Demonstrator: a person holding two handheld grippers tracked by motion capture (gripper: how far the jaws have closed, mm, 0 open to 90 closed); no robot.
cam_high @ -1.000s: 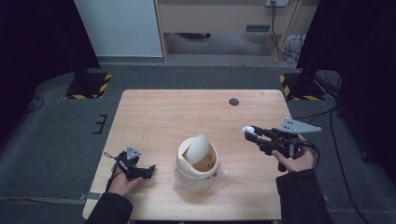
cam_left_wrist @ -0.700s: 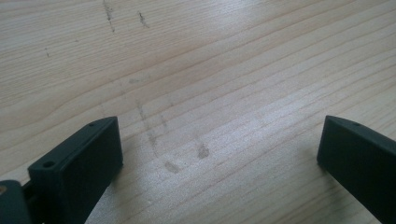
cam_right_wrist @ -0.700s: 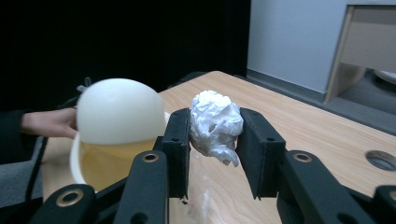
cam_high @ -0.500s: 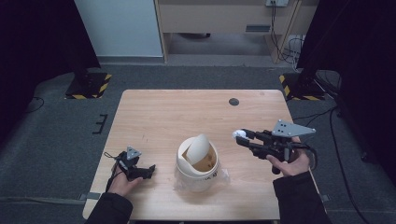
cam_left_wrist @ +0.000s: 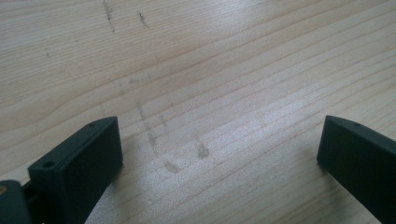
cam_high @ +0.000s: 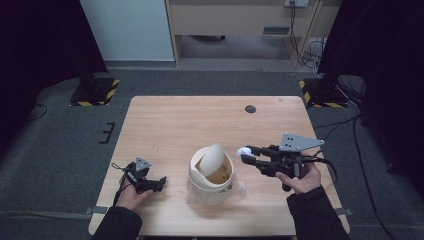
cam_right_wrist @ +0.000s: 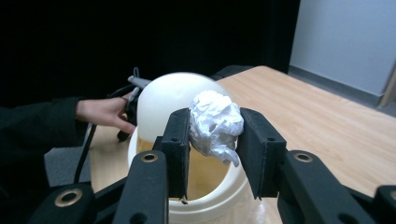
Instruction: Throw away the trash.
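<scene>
Tabletop bin (cam_high: 212, 182), tilted lid (cam_high: 212, 159) inside

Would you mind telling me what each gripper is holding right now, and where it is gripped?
The right gripper pinches a crumpled white paper wad by its two sides, next to the white bin. The left gripper holds nothing.
</scene>
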